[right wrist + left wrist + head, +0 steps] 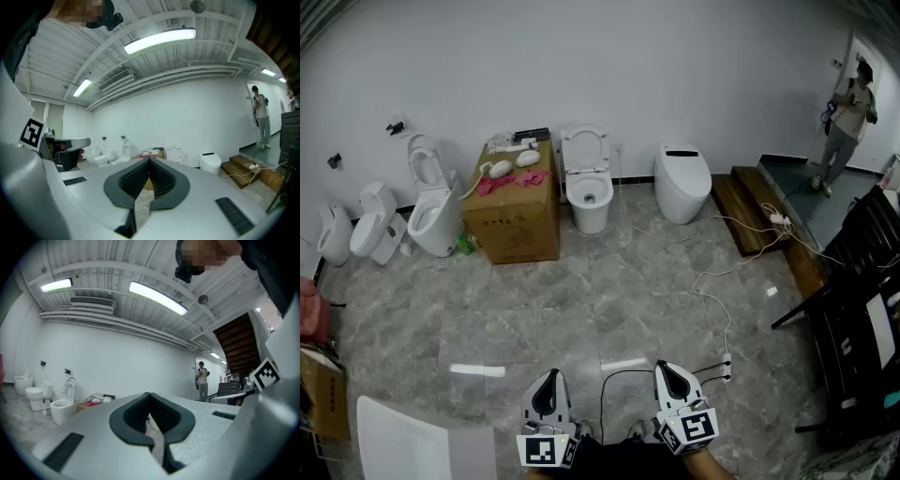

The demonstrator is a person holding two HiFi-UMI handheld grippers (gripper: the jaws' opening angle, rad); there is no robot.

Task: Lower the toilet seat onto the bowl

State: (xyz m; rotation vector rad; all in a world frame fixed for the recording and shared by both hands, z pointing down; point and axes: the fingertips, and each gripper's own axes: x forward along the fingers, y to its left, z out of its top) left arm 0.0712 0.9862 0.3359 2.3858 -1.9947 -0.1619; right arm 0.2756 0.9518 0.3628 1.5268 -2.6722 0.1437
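Grey marble floor (581,300) is taking up most of the lower frame. Both grippers are hanging at bottom centre, well apart from any toilet. Up close, the left gripper (551,382) is sitting fully closed with nothing between its jaws. The right gripper (671,375) is pinched together too, and is also empty. Task is not started.

A white cable (724,286) is snaking over the floor right of centre, so it is a likely trip or snag if the walk drifts right. Black chairs (853,319) are crowding the right edge.

Further up, a cardboard box (511,216) is standing just left of the target toilet (588,195) at upper centre. Its toilet seat (584,150) is standing raised, leaving the bowl open.

- **Mix-up risk:** another toilet (436,214) at upper left is also showing a raised seat, and a closed-lid toilet (682,183) is sitting just to the right.
- **Slam risk:** the closed jaws would need opening to pinch the rim. Just nudging the seat past balance would probably let it slam.
- **Slip risk:** the smooth plastic would likely slide in a light grip.

A bystander (848,112) is standing at upper right, well apart.
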